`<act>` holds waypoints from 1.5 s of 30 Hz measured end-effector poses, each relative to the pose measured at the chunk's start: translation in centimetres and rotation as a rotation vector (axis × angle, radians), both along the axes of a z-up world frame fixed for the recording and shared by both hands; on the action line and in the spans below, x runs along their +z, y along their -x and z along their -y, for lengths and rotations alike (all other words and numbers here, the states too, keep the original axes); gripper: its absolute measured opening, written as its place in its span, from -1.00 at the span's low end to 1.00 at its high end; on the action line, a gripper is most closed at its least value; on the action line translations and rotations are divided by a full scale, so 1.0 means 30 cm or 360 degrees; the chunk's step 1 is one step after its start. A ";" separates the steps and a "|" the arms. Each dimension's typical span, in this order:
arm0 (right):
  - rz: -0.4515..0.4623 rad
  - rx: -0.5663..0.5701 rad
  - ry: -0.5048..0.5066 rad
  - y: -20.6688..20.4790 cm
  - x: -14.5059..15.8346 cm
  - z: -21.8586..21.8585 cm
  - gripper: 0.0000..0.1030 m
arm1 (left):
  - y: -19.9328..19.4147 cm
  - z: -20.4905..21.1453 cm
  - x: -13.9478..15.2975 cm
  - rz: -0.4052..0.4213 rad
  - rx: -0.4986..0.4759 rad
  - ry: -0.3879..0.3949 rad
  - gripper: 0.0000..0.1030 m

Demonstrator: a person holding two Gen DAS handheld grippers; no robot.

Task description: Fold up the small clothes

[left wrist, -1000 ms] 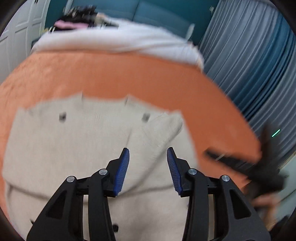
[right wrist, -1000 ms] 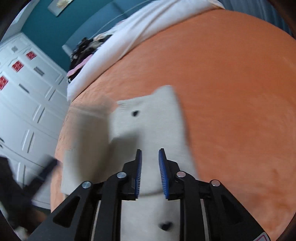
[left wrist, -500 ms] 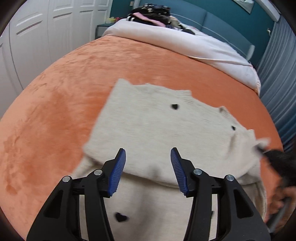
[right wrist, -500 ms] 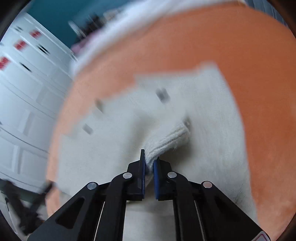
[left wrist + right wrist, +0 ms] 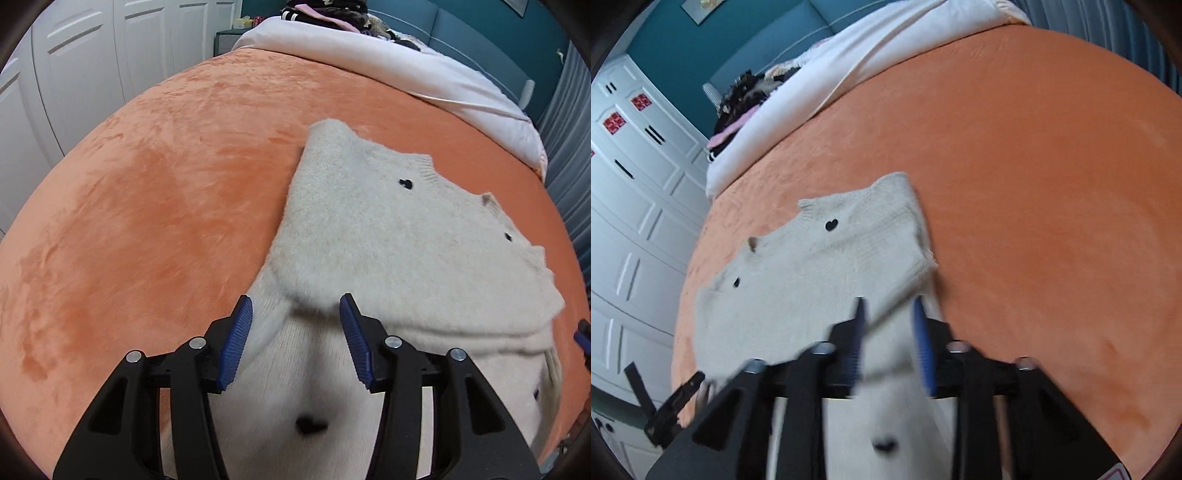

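The cream knitted sweater (image 5: 402, 236) lies on the orange blanket (image 5: 155, 206) of the bed, and its upper part is now folded down over the lower part. The folded edge runs across the garment just in front of both claws. In the left wrist view the sweater fills the area from 12 o'clock to 4 o'clock of the left claw (image 5: 295, 334); in the right wrist view it spreads from 9 o'clock to 12 o'clock of the right claw (image 5: 888, 332).

The main change is at the right claw. Half a second ago it pinched a ribbed edge of the sweater between its pads; now its jaws have just been opening and stand spread. The cloth lies under and between them, but the pads do not press on it. So the edge is released and laid down.

The left claw is also spread, a little wider than a second ago, and it holds nothing; the folded edge lies just beyond its tips. Its view has swung from the far side of the garment to the side near the white wardrobe doors (image 5: 92, 66).

I judge that one fold is finished. The garment still looks wide, so a further fold probably remains.
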State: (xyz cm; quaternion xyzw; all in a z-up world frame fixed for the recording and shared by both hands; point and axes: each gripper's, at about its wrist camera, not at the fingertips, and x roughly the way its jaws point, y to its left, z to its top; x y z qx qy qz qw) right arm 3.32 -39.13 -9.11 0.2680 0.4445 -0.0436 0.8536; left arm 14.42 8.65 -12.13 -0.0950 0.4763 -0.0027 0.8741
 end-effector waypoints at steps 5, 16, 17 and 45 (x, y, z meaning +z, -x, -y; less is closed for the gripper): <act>-0.0292 0.0082 0.0055 0.418 -0.073 -0.004 0.21 | 0.282 -0.095 0.013 -0.0089 -0.0086 0.0022 0.25; -0.0360 0.0106 -0.0294 0.580 -0.245 -0.160 -0.44 | 0.589 -0.093 -0.102 -0.0307 -0.0080 0.0193 0.53; -0.0323 0.0119 -0.0355 0.568 -0.230 -0.149 -0.82 | 0.577 -0.093 -0.095 -0.0314 -0.0077 0.0192 0.34; 0.0157 -0.0089 -0.0084 0.128 0.054 -0.032 -0.44 | 0.200 -0.143 0.313 0.0166 -0.0128 0.0281 0.15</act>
